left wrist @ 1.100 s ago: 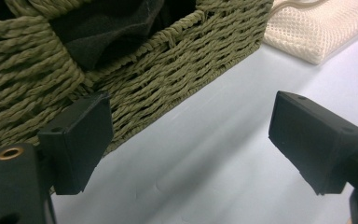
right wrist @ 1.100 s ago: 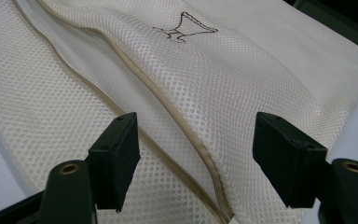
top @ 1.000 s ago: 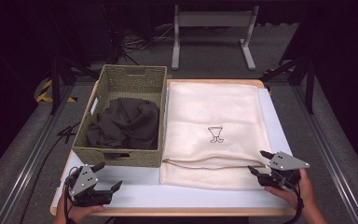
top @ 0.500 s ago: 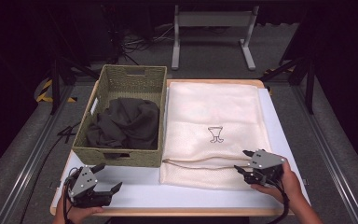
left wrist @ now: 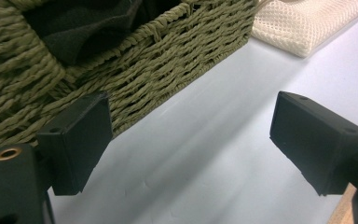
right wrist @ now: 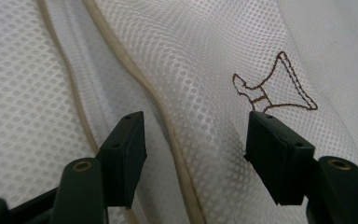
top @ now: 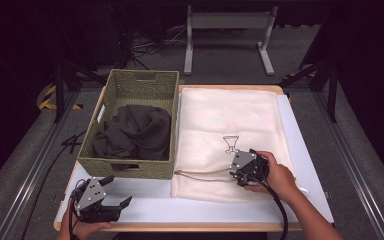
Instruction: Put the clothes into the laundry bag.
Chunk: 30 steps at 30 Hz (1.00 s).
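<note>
The step in hand looks like the reach for the mouth of the cream mesh bag [top: 230, 140], which lies flat on the white table [top: 310, 195] just beside the woven basket [top: 130, 165] holding a dark garment [top: 135, 132]. The right hand-held gripper [right wrist: 193, 142] hovers over the mesh near the small brown emblem [right wrist: 272, 88]; its jaws, which have just been opening a little, stand apart with the tan drawstring [right wrist: 135, 79] running between them, nothing pinched yet. The left hand-held gripper [top: 114, 200] waits at the table's near edge, wide open and empty. Next, the right jaws probably need to lower and close on the cord or top mesh layer alone.
</note>
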### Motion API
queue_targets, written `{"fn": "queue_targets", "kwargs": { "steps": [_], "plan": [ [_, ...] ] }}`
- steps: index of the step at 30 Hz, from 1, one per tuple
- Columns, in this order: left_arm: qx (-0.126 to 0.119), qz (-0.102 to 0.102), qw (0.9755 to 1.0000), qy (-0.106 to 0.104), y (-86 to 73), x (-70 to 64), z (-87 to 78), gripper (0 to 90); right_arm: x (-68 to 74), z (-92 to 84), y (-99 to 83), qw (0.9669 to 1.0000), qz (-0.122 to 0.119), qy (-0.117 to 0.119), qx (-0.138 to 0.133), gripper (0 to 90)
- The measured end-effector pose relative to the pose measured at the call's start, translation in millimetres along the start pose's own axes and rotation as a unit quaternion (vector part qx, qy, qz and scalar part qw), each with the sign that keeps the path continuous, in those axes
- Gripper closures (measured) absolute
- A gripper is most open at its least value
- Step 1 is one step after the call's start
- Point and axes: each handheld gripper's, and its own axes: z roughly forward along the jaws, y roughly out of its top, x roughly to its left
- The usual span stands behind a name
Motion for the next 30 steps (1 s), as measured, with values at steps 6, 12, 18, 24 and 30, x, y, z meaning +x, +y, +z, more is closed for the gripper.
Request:
{"fn": "queue_targets", "kwargs": {
  "steps": [6,12,18,24,30],
  "plan": [
    [0.001,-0.001,1.0000,-0.003,-0.5,0.9,0.2,13.6,-0.1,10.9,5.3,0.9999,-0.006,-0.008,0.012,58.0],
    [0.004,-0.001,1.0000,-0.006,-0.4,0.5,1.6,13.6,-0.6,9.5,6.4,1.0000,-0.001,-0.010,0.000,74.0],
    [0.003,0.000,1.0000,-0.006,-0.5,0.7,1.4,13.5,-1.3,7.2,6.2,0.9995,0.017,-0.007,-0.024,84.6],
    [-0.017,0.013,0.9998,0.001,5.7,0.6,-7.2,14.0,-4.4,-1.1,9.1,0.9984,0.027,-0.019,-0.045,85.4],
    [-0.039,0.004,0.9991,0.017,10.2,6.4,-21.9,12.0,-12.4,-11.4,14.6,0.9960,0.051,-0.029,-0.068,85.9]
  ]
}}
